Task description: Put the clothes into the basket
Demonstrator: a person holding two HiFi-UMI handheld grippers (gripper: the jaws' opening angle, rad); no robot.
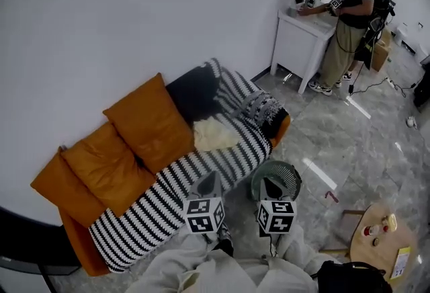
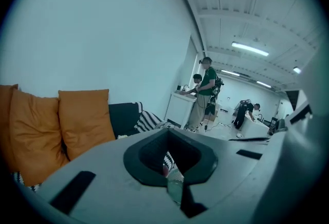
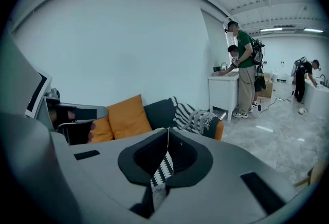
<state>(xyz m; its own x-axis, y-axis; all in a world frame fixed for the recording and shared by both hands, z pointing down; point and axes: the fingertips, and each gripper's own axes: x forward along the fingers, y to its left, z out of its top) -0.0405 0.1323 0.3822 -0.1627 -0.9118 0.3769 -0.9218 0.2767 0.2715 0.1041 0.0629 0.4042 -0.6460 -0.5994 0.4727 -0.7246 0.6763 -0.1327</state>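
Right, head view: the cream garment [image 1: 215, 134] lies on the striped sofa [image 1: 161, 197], twelve o'clock of the left gripper [image 1: 213, 177]. The green basket [image 1: 296, 176] is on the floor, touching the right gripper [image 1: 271, 185] in this view. Left gripper view: fingers [image 2: 123, 182] pressed together, empty. Right gripper view: fingers [image 3: 211, 187] closed tight, nothing held.

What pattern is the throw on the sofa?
Black and white stripes; the striped woven throw shows best in the head view.
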